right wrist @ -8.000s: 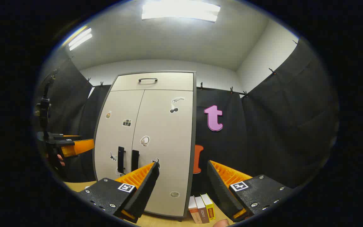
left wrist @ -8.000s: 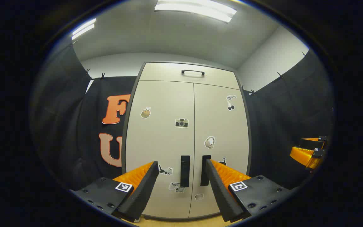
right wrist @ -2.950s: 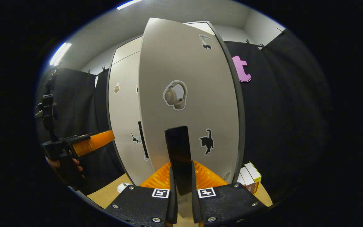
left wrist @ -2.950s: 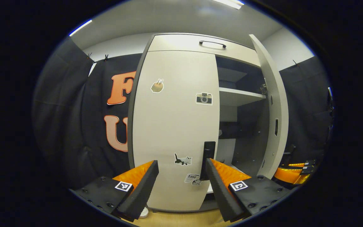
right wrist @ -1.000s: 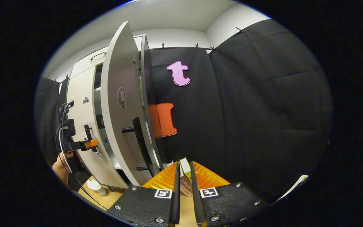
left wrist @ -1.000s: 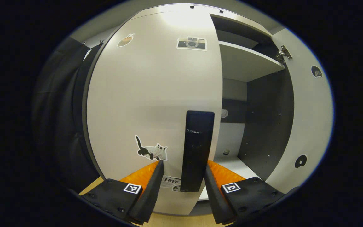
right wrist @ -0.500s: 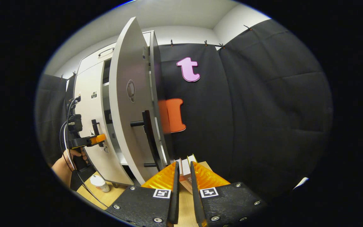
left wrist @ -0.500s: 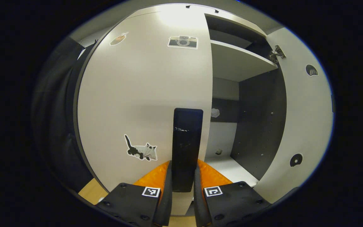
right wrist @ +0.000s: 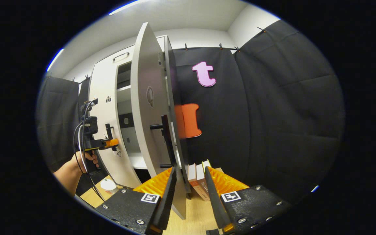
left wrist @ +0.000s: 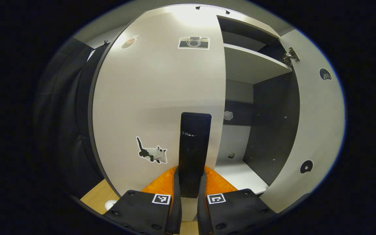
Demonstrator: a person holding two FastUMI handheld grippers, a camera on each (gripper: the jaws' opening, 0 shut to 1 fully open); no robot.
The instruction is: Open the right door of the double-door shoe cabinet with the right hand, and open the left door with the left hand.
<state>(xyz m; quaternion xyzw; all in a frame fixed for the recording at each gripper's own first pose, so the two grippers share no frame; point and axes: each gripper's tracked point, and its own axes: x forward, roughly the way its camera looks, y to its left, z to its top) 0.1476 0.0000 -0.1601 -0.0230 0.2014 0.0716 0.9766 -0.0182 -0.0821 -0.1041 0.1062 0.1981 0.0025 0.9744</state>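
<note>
Left gripper (left wrist: 189,195): in the left gripper view its fingers are clamped on the black handle (left wrist: 194,153) of the left door (left wrist: 162,98), one finger on each side. A second ago the fingers stood spread beside the handle; half a second ago they had already closed on it. In the right gripper view the same gripper (right wrist: 112,143) sits at that handle, held by a hand (right wrist: 86,158).

Right gripper (right wrist: 188,192): released, its fingers parted with a gap between them and nothing pressed. Half a second ago the fingers were almost together; three seconds ago they gripped the right door's handle.

Books (right wrist: 198,179): standing on the wooden floor (right wrist: 194,215) just beyond the right gripper's fingers, beside the foot of the right door.

Right door (right wrist: 148,107): swung wide, seen nearly edge on in the right gripper view, its black handle (right wrist: 165,137) free of any gripper. Eight seconds ago it was closed.

Left door: seems barely ajar at most, its face carrying a cat sticker (left wrist: 152,153) and a camera sticker (left wrist: 194,43). Its position against the cabinet reads much as it did half a second ago.

White cup (right wrist: 109,186): on the floor below the left gripper.

Cabinet interior (left wrist: 266,130): open on the right half, with a shelf (left wrist: 250,65) above and a pale floor board below.

Booth wall (right wrist: 273,114): black cloth behind and to the right of the cabinet.
</note>
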